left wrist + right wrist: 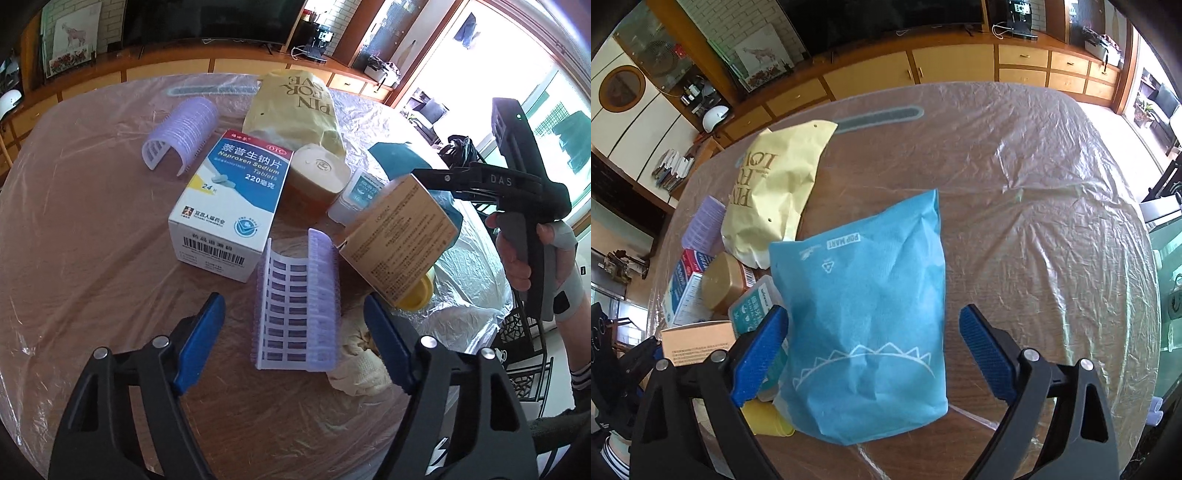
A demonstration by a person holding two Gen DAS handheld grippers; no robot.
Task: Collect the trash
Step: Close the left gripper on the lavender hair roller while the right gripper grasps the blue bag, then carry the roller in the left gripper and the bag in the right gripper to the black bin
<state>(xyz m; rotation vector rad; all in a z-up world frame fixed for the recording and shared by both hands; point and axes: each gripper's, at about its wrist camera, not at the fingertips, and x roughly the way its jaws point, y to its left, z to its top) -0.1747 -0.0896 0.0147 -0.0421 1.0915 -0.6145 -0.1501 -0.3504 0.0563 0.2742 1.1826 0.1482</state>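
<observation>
Left wrist view: your left gripper (295, 339) stands with its blue pads wide apart and nothing between them that is gripped; the near purple hair roller (295, 306) lies on the plastic-covered table (92, 240) in the gap, untouched by either pad as far as I can tell. A crumpled tissue (360, 363) sits just beside the roller, partly behind the right-hand pad.

Right wrist view: your right gripper (873, 350) is likewise spread open, straddling the blue Pop Mart bag (864, 310), which stands on the table. The left-hand pad overlaps the bag's edge; whether it touches I cannot tell.

Remaining litter is bunched tight: the Naproxen box (229, 199), the amber jar (317, 177), a small clear container (354, 199), the tan carton (399, 236), a yellow cup (417, 291) and the yellow paper bag (295, 107).

Risks, in my judgement:
- Closing on the blue bag may crush the soft walls and slip off.
- The tan carton appears tilted and may topple onto the cup.
- The roller's curved shell may squirt out sideways.
- A pad could snag the table's plastic film and drag the pile.
</observation>
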